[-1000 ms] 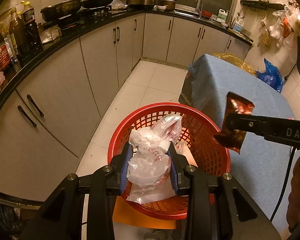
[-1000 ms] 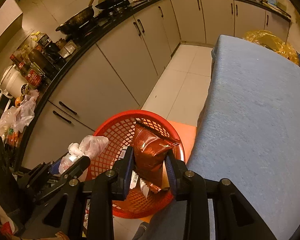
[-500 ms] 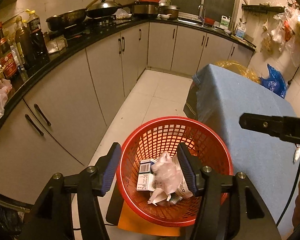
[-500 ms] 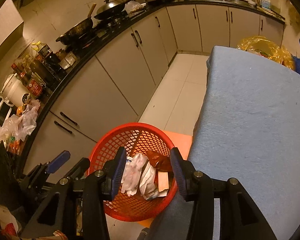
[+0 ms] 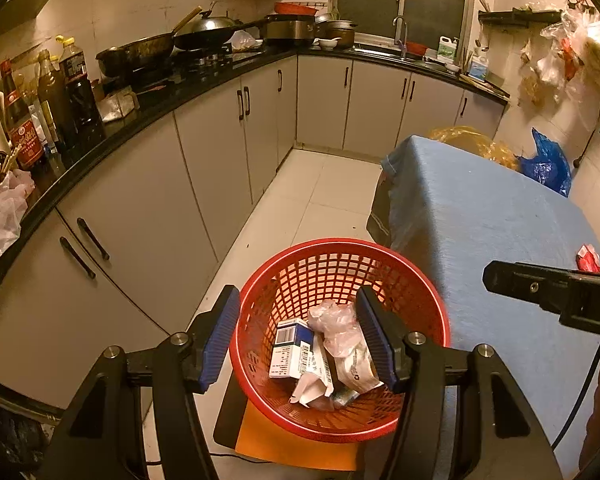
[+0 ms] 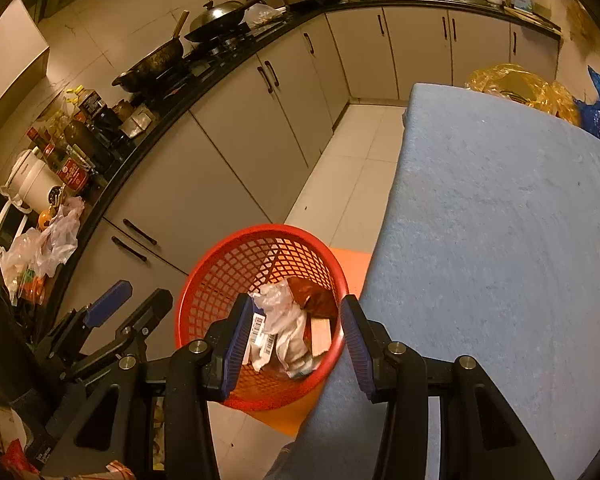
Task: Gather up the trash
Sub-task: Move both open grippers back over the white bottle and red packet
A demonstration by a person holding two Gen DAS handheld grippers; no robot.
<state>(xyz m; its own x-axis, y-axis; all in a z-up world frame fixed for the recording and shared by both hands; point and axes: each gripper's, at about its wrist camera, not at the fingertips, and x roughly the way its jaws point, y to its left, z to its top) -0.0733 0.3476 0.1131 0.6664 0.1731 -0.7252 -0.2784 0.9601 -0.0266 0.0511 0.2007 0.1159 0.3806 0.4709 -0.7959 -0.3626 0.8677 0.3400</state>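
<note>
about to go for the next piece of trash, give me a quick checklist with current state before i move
1. Left tongs empty and open: ok, nothing lies between the blue pads.
2. Right tongs empty and open: ok, jaws spread wide with nothing held.
3. Dropped items inside the red basket: ok, the clear plastic bag and the brown wrapper both lie in it.
4. Basket upright beside the blue table: ok.
5. Next target found: ok, a small red wrapper lies on the table near the right tongs.
6. More trash further along the table: cannot tell, only a pale scrap at the frame edge.
</note>
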